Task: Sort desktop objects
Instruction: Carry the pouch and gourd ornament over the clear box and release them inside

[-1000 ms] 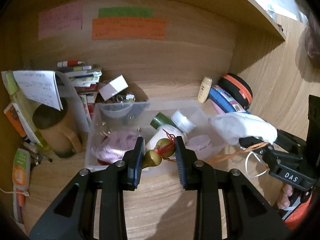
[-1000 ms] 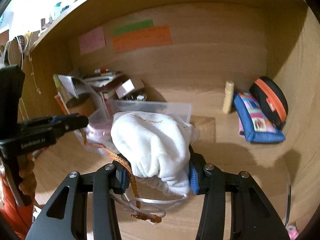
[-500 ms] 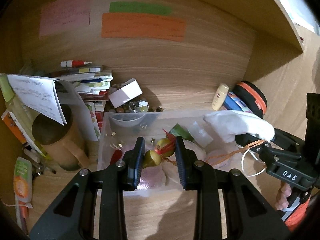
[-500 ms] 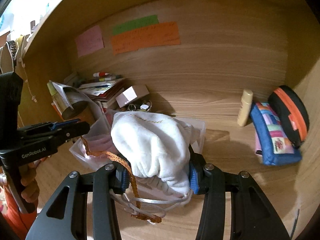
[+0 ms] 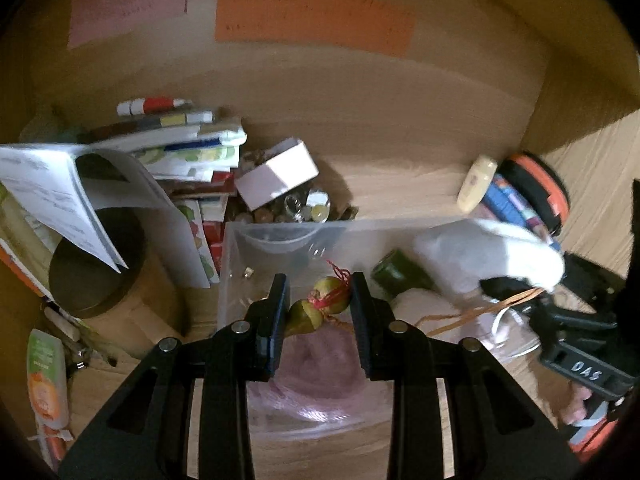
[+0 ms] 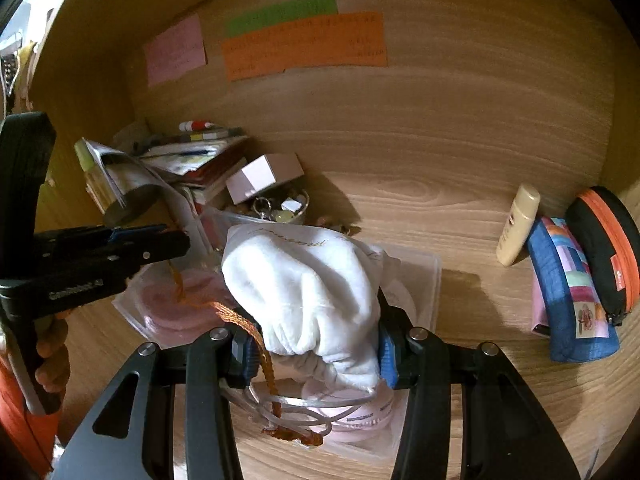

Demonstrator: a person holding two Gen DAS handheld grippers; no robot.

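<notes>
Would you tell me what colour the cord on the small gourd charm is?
Red, wound around the gourd charm; clearest in the left wrist view.

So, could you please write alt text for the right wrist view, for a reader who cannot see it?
The right tongs grip a white drawstring pouch over a clear plastic box on a wooden desk. The left tongs reach in from the left, an orange cord trailing between. Coloured paper notes hang on the back wall.

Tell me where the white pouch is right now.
The white pouch is clamped in the right gripper, hanging over the clear bin, with the left gripper beside it on the left.
</notes>
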